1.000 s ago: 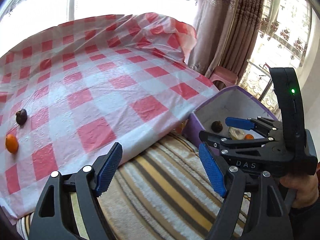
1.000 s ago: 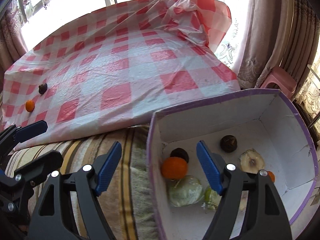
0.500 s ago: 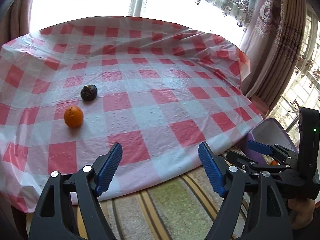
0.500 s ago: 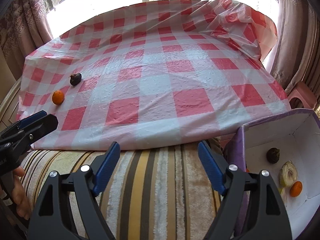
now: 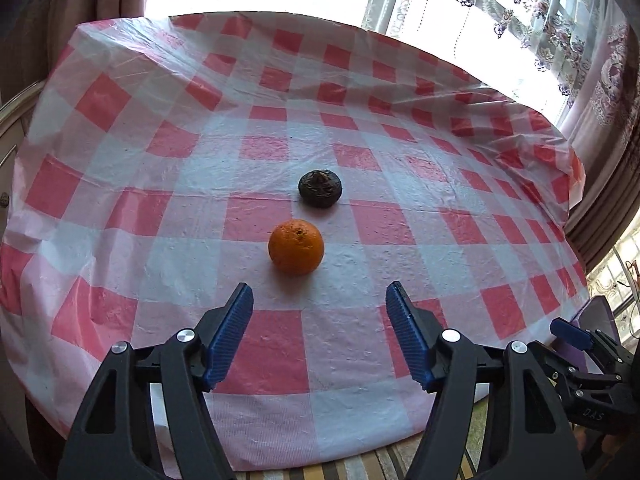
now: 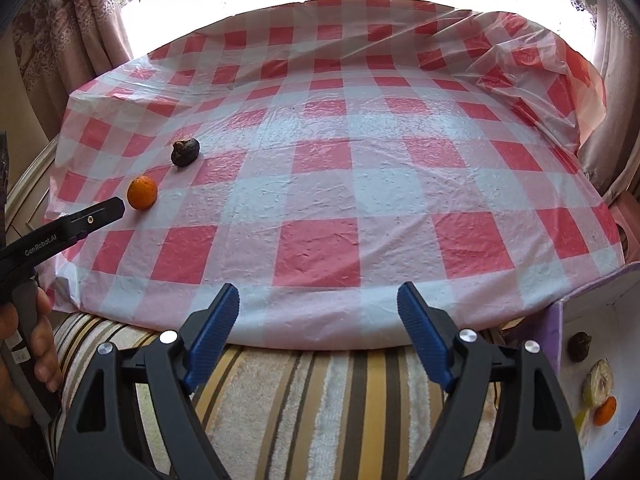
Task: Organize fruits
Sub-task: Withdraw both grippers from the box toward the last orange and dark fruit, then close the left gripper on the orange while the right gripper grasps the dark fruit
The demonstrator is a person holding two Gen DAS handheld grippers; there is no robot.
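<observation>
An orange (image 5: 296,245) lies on the red-and-white checked tablecloth (image 5: 400,184), with a dark wrinkled fruit (image 5: 319,189) just behind it. My left gripper (image 5: 319,304) hovers just short of the orange; its jaws are closing with nothing between them. In the right wrist view the same orange (image 6: 142,192) and dark fruit (image 6: 185,152) sit at the far left, the left gripper's finger (image 6: 100,216) close to the orange. My right gripper (image 6: 318,308) is open over the table's near edge, empty. The white box with purple rim (image 6: 560,320) holds several fruits.
A striped towel-like cover (image 6: 320,408) lies below the table's near edge. Curtains (image 6: 72,20) and bright windows ring the table. A pink stool (image 6: 630,220) stands at the right. The right gripper's body (image 5: 592,372) shows at the left wrist view's lower right.
The left gripper swung from the box side toward the orange and dark fruit, which now sit right ahead of it, and its jaws narrowed. The right gripper moved left off the box to the table edge.
</observation>
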